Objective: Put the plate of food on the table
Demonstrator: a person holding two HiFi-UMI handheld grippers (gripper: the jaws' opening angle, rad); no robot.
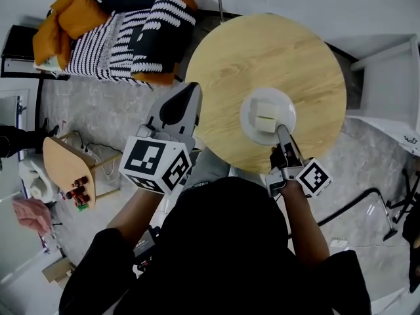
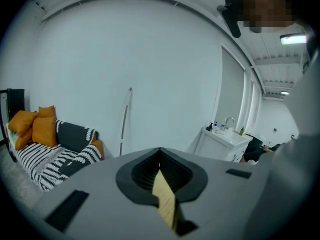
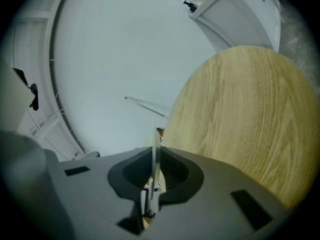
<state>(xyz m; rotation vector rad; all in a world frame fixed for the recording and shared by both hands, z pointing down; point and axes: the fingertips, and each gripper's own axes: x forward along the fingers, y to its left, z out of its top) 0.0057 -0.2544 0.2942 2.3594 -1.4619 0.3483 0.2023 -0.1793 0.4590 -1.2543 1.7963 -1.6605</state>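
A white plate [image 1: 252, 107] with a pale block of food [image 1: 267, 115] is over the near part of the round wooden table [image 1: 262, 51]. I cannot tell whether it rests on the wood or hovers just above it. My right gripper [image 1: 281, 131] is shut on the plate's near rim. In the right gripper view that rim shows edge-on as a thin pale line [image 3: 155, 144] between the jaws of the right gripper [image 3: 154, 170], with the table [image 3: 240, 119] beyond. My left gripper [image 1: 190, 92] is raised by the table's left edge, shut and holding nothing. The left gripper [image 2: 161, 176] points at the white wall.
A sofa with striped and orange cushions [image 1: 125, 31] stands behind the table on the left. A small wooden side table [image 1: 69, 172] with a power strip is on the floor at the left. A white cabinet [image 1: 387, 90] is right of the table. A sink unit [image 2: 225, 141] is along the wall.
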